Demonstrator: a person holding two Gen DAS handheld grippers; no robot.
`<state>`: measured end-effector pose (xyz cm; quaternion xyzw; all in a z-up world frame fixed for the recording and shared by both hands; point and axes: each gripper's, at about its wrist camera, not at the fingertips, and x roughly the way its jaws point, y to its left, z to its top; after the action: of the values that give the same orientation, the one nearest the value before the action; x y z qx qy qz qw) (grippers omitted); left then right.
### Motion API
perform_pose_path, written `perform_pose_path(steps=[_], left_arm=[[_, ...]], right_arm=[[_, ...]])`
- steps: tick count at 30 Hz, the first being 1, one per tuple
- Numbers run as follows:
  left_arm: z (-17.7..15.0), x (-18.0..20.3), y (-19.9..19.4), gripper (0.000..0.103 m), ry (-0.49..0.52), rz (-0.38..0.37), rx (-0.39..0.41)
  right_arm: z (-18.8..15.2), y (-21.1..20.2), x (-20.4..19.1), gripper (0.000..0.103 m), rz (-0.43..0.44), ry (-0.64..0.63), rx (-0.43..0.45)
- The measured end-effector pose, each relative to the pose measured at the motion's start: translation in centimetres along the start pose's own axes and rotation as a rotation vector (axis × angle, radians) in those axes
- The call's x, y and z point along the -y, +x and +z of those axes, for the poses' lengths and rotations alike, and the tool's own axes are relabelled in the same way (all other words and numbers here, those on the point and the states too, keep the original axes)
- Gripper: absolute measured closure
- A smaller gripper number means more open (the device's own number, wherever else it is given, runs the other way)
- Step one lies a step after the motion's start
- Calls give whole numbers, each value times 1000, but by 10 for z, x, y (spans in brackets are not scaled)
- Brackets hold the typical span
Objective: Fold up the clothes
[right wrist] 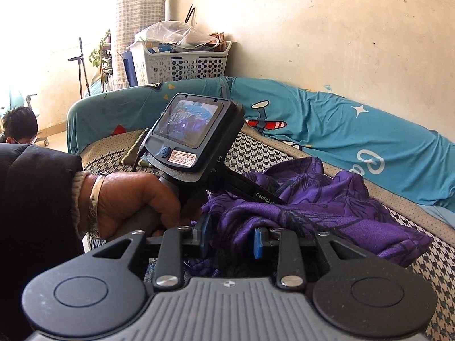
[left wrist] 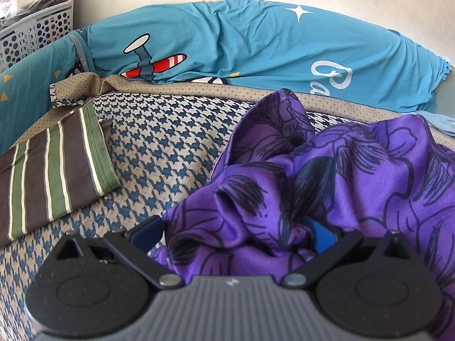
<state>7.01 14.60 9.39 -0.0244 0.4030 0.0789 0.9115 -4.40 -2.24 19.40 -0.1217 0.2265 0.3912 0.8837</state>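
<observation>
A crumpled purple garment with dark flower outlines (left wrist: 327, 176) lies bunched on the houndstooth bed cover (left wrist: 159, 147). My left gripper (left wrist: 234, 234) stands open and wide, low over the garment's near edge. Folds of cloth lie between its blue pads (left wrist: 321, 237), and the left-hand pad is clear of the fabric. In the right wrist view the purple garment (right wrist: 327, 207) spreads ahead. My right gripper (right wrist: 231, 237) is partly open, with a fold of cloth loose between its pads. A hand (right wrist: 128, 199) holds the left gripper's body (right wrist: 196, 125) just ahead, its fingers buried in the cloth.
A folded brown-and-green striped cloth (left wrist: 57, 170) lies at the left. A teal bolster with an airplane print (left wrist: 241, 45) runs along the wall. A white perforated basket (right wrist: 182, 62) stands behind it. A person (right wrist: 20, 125) sits at the far left.
</observation>
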Motion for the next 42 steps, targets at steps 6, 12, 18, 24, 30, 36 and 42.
perform_pose_path(steps=[6, 12, 18, 24, 30, 36, 42], left_arm=[[-2, 2, 1, 0, 4, 10, -2], [-3, 4, 0, 0, 17, 20, 5], [-5, 5, 0, 0, 27, 21, 9], [-5, 5, 0, 0, 25, 21, 9], [-6, 5, 0, 0, 31, 18, 9], [-7, 4, -2, 0, 34, 12, 8], [-8, 4, -2, 0, 37, 6, 7]], right_arm=[[4, -21, 0, 72, 38, 10, 41], [9, -38, 10, 71, 66, 81, 89], [17, -56, 17, 63, 90, 138, 182], [17, -56, 35, 43, -48, 229, 204], [4, -32, 65, 24, -210, 370, 138], [-18, -3, 101, 24, -277, 612, 29], [-28, 16, 115, 22, -312, 689, -9]])
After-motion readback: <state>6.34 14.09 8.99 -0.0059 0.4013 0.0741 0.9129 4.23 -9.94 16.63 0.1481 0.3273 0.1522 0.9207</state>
